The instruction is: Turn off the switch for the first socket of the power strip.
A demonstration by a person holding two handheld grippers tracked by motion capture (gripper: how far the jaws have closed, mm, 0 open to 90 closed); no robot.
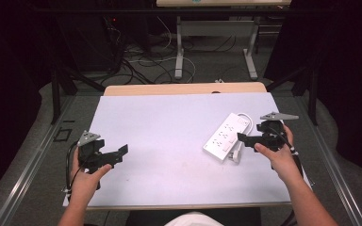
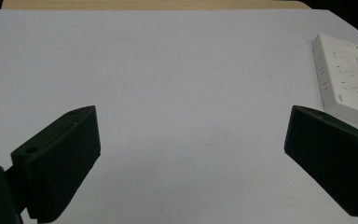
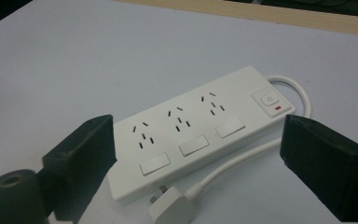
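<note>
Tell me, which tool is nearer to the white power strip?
The right. The right tool hovers open just beside the power strip, at its plug end. The left tool is open too, far off across the white table.

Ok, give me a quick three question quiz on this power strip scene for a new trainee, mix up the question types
1. True or false: the right gripper is clamped on the power strip.
2. How many socket groups does the power strip have? A) two B) three C) five
3. Fill in: the white plug lies on the table beside the strip, at the end of its ____.

Key:
1. False; its jaws stand open, apart from the strip.
2. B; three, each with a rocker switch, plus a main switch at one end.
3. Cable.
</note>
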